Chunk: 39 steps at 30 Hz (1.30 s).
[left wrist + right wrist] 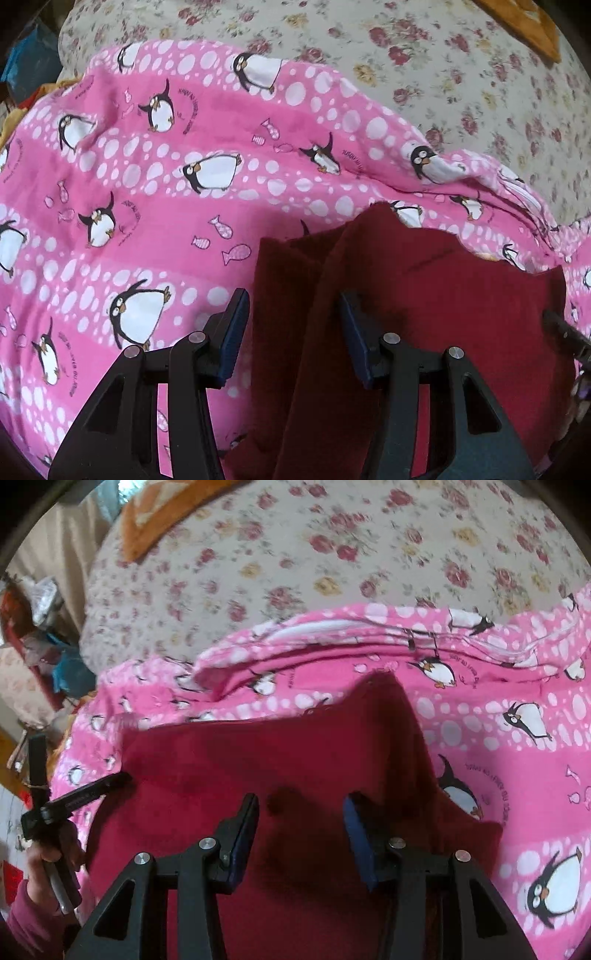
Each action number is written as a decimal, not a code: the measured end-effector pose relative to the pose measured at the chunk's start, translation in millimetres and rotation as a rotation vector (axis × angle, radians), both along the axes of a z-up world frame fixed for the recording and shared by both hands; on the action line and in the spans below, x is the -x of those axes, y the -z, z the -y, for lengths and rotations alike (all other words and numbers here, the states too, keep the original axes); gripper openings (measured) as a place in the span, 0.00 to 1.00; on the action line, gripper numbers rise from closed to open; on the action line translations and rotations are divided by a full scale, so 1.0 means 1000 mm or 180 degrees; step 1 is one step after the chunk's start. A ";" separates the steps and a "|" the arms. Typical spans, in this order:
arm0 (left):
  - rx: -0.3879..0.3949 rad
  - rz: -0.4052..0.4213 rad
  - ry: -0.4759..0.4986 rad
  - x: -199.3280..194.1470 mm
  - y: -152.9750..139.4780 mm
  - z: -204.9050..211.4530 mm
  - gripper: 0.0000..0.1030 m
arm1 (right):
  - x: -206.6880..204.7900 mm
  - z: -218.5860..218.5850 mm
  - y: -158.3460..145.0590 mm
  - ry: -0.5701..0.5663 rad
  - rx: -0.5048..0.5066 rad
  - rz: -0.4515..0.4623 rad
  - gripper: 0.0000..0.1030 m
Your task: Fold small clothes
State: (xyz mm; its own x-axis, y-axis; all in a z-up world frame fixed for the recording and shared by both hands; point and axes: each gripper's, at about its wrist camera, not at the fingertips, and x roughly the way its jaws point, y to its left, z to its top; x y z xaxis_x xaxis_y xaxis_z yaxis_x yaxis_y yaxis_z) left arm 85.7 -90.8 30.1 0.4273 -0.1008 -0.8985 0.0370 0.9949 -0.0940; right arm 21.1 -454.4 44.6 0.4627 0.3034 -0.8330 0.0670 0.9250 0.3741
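Observation:
A dark red garment (443,306) lies on a pink penguin-print cloth (147,177). In the left wrist view my left gripper (293,314) is open, its jaws either side of a raised fold at the garment's left edge. In the right wrist view the same garment (229,760) fills the lower middle, one corner pointing away. My right gripper (301,814) is open just above the garment's middle, holding nothing. The left gripper's finger (88,792) shows at the garment's left edge, held by a hand (48,853).
The pink cloth (517,738) is wrinkled and bunched along its far edge, over a floral bedspread (332,554). An orange item (524,26) lies at the bed's far side. Clutter (40,635) stands beside the bed.

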 end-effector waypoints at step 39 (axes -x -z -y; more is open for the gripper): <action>-0.0295 0.0369 0.0242 0.142 -0.036 -0.018 0.55 | 0.121 0.001 -0.074 -0.0197 0.0316 0.0317 0.39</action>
State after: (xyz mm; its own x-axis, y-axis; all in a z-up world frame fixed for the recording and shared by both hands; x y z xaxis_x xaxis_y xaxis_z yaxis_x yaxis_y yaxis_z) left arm -56.4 -73.0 66.4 0.5230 -0.0558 -0.8505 0.1178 0.9930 0.0073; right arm -100.0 -455.0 118.2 0.5274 0.2524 -0.8113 -0.0241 0.9589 0.2827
